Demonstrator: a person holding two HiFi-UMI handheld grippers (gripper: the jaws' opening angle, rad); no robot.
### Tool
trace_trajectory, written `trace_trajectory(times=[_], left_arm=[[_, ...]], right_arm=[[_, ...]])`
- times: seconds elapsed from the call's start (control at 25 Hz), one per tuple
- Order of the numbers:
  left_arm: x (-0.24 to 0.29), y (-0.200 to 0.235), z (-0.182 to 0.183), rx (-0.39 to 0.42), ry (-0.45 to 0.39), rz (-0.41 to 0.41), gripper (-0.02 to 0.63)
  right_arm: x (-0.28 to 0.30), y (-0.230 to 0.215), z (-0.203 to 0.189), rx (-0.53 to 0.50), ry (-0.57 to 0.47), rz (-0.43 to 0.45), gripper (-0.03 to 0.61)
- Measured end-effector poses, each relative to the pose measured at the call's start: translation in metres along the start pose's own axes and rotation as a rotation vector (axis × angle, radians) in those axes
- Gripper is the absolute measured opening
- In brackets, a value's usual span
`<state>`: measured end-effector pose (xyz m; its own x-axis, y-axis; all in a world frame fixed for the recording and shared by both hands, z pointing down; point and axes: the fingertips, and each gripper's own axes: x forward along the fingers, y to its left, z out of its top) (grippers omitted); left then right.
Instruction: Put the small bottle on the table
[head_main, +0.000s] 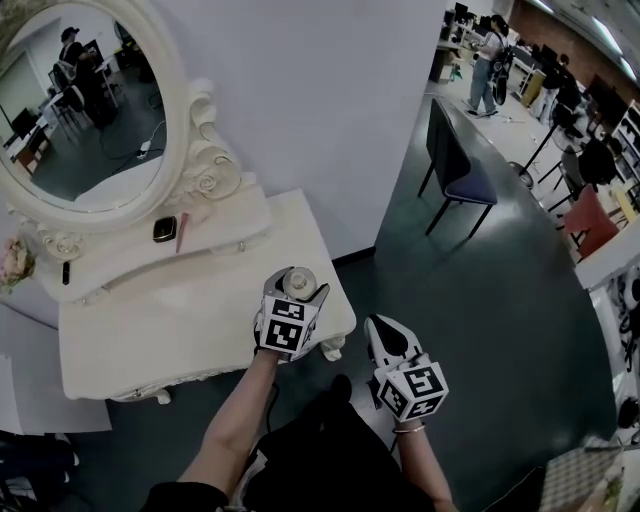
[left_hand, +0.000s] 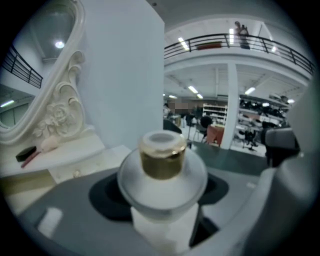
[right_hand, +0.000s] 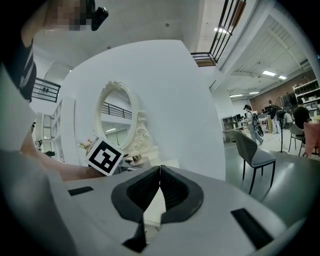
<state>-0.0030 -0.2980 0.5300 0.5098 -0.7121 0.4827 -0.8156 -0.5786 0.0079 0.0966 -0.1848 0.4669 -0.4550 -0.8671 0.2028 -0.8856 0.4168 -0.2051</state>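
A small frosted round bottle (left_hand: 162, 182) with a gold cap (left_hand: 161, 154) sits between the jaws of my left gripper (head_main: 296, 292), which is shut on it. In the head view the bottle (head_main: 298, 281) hangs over the right end of the cream dressing table (head_main: 190, 320). My right gripper (head_main: 383, 335) is off the table's right front corner, over the floor. Its jaws meet with nothing between them in the right gripper view (right_hand: 160, 186). From there I also see the left gripper's marker cube (right_hand: 105, 156).
An oval mirror (head_main: 85, 110) in a carved cream frame stands at the table's back. On the raised shelf under it lie a dark compact (head_main: 164, 229), a pink stick (head_main: 182, 232) and a small black item (head_main: 66, 272). A dark chair (head_main: 455, 170) stands on the green floor to the right.
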Motion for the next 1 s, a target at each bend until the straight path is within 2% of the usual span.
trace_trajectory(times=[0.48, 1.0], left_arm=[[0.054, 0.016, -0.004, -0.041, 0.041, 0.048, 0.339], [0.088, 0.032, -0.011, -0.016, 0.076, 0.087, 0.339]], right_arm=[[0.026, -0.026, 0.004, -0.007, 0.03, 0.04, 0.005], [0.04, -0.04, 0.002, -0.001, 0.046, 0.057, 0.005]])
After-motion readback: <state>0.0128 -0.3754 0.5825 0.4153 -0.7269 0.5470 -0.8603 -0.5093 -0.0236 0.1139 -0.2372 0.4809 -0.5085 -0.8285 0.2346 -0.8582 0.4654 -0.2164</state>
